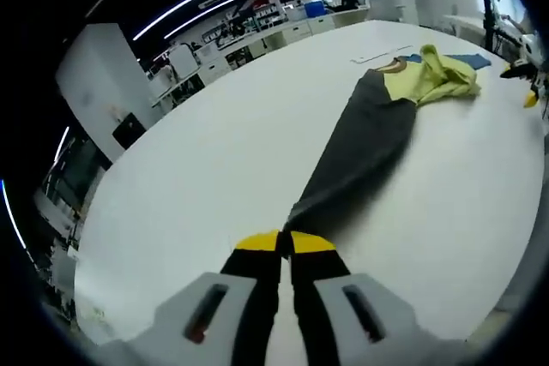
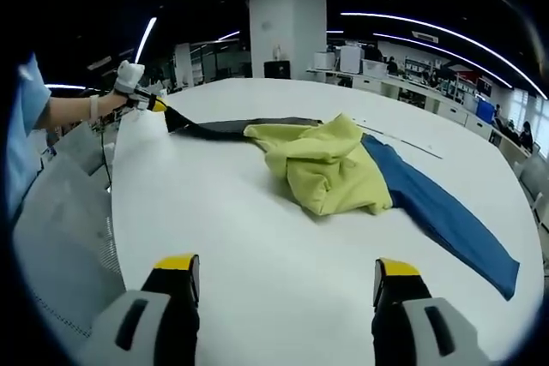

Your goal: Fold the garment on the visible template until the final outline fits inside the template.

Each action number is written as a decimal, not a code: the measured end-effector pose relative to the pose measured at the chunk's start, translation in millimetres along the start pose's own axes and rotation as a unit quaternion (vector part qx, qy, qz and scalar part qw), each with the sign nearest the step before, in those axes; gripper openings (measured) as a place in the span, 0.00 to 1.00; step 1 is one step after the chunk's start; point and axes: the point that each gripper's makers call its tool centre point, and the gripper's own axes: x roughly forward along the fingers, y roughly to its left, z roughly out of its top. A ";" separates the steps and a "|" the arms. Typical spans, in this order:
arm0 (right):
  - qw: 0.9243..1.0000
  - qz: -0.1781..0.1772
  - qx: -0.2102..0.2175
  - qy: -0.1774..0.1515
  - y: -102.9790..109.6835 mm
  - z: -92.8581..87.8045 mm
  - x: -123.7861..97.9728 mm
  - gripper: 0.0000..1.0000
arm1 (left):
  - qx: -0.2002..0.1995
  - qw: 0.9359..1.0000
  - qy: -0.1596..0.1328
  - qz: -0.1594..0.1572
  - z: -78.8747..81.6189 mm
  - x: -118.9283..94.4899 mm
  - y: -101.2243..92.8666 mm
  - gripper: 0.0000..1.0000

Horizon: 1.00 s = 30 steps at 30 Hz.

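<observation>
Open-plan lab behind, desks and shelving under strip lights; a big white table [image 2: 257,246] takes up the foreground in both views. On it lies the garment [image 2: 330,165], a multi-colour piece: a yellow-green body bunched in a heap mid-table, a dark grey part [image 1: 360,147] pulled out long and flat toward the left gripper [image 1: 284,243], and a blue part [image 2: 446,203] trailing the other way toward the table's far edge. No template outline can be made out under or around it, apart from a thin line on the table beyond the heap.

Left gripper: jaws pressed together, pinching the tip of the grey part, which runs taut from the yellow jaw tips to the heap. In the right gripper view that same gripper [image 2: 159,105] sits at the far end of the grey strip, in a person's hand [image 2: 129,79]. Right gripper [image 2: 287,267]: jaws spread wide, holding nothing, hovering over bare table near the heap.

Handling guess: light, soft, limp cloth, no stiffness, slides easily on the smooth top, so dragging one end moves the whole pile. Best grabbed at edges or corners: the blue part's free end or the yellow hem, pinching a single layer, not the bunched middle.
</observation>
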 end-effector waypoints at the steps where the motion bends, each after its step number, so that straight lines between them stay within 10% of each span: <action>1: 1.000 -0.001 0.001 0.001 -0.6 -0.9 -0.3 0.84 | 0.011 1.000 0.002 0.001 1.2 0.2 1.1 0.00; 19: 1.000 -0.003 0.004 0.004 -1.0 -4.6 -1.9 0.84 | 0.007 0.998 0.028 -0.057 -41.6 -1.9 -67.4 0.00; 30: 1.000 -0.005 0.003 0.006 -2.2 -6.6 -3.7 0.84 | -0.020 0.995 0.077 -0.054 -77.0 9.5 -56.4 0.00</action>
